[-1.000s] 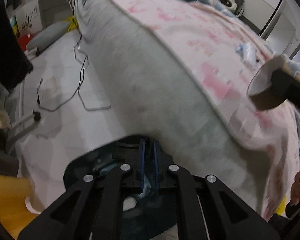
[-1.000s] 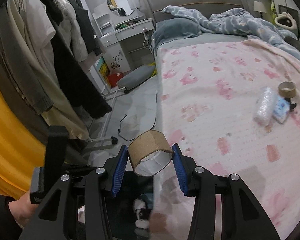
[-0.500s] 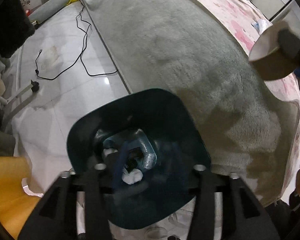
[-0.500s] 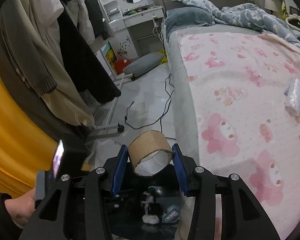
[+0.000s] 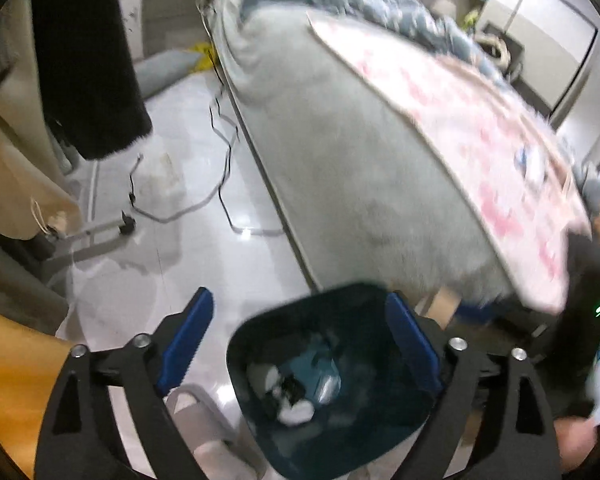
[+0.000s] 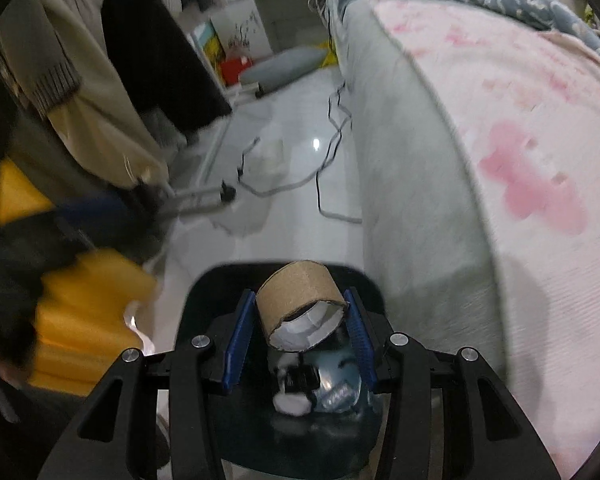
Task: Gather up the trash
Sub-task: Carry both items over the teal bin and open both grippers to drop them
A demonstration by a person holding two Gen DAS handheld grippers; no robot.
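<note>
A dark teal trash bin [image 5: 252, 344] stands on the floor at the foot of the bed, with white tissues and a plastic bottle inside. My left gripper [image 5: 298, 334] hangs above it, jaws opening wide with nothing between them. In the right wrist view my right gripper [image 6: 300, 336] is shut on a brown cardboard tape core [image 6: 296, 294] and holds it just over the bin [image 6: 204, 292]. Small packets [image 5: 534, 164] lie on the pink blanket far off.
The bed [image 5: 364, 184] with its grey side and pink blanket [image 6: 540, 128] fills the right. Black cables [image 5: 224, 168] trail over the white tile floor. Hanging clothes [image 6: 100, 80] and a rack foot [image 6: 204, 196] stand left. A grey slipper [image 5: 204, 420] lies beside the bin.
My left gripper went from shut to wide open and drew back from the bin. My right gripper sank with the tape core from above the bed edge to over the bin.
</note>
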